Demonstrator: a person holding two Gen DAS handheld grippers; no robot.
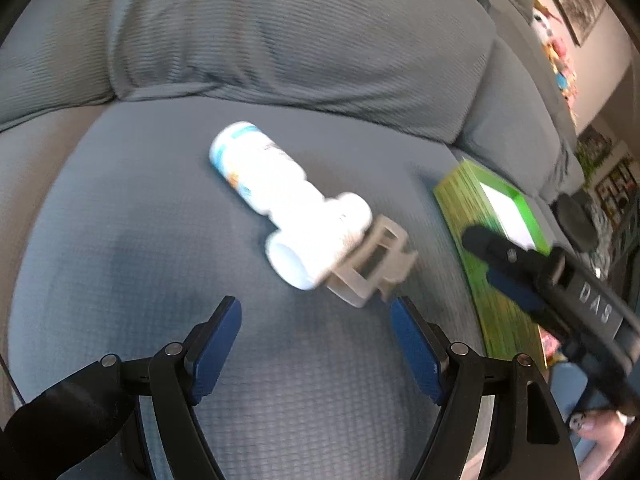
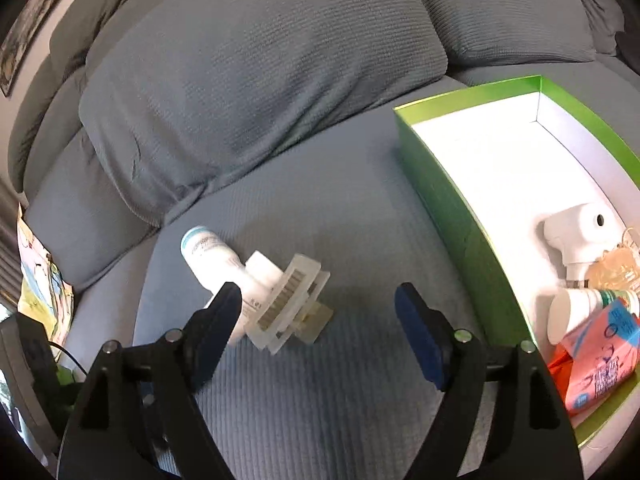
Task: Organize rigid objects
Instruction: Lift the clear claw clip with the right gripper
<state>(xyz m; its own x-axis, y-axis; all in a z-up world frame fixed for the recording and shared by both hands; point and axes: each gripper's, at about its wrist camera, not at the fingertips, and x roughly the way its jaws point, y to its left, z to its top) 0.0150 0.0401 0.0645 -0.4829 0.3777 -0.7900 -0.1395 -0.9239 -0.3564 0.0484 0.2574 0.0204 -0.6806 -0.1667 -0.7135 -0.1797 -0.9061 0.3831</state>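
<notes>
A white bottle [image 1: 260, 168] lies on the grey sofa seat, with a second white tube [image 1: 320, 240] across its near end and a clear plastic clip [image 1: 372, 268] beside that. My left gripper [image 1: 316, 316] is open and empty just short of them. My right gripper [image 2: 318, 304] is open and empty; the same bottle [image 2: 208, 256] and clip [image 2: 292, 300] lie between and just beyond its fingers. It also shows in the left wrist view [image 1: 500, 260] over the green box [image 1: 496, 280]. The green box [image 2: 452, 208] holds a white thermometer [image 2: 576, 228], a tube [image 2: 576, 312] and a pink packet [image 2: 600, 356].
Grey back cushions [image 2: 260, 80] rise behind the seat. A colourful paper [image 2: 40, 280] lies at the far left of the right wrist view. Framed pictures [image 1: 572, 0] hang on the wall.
</notes>
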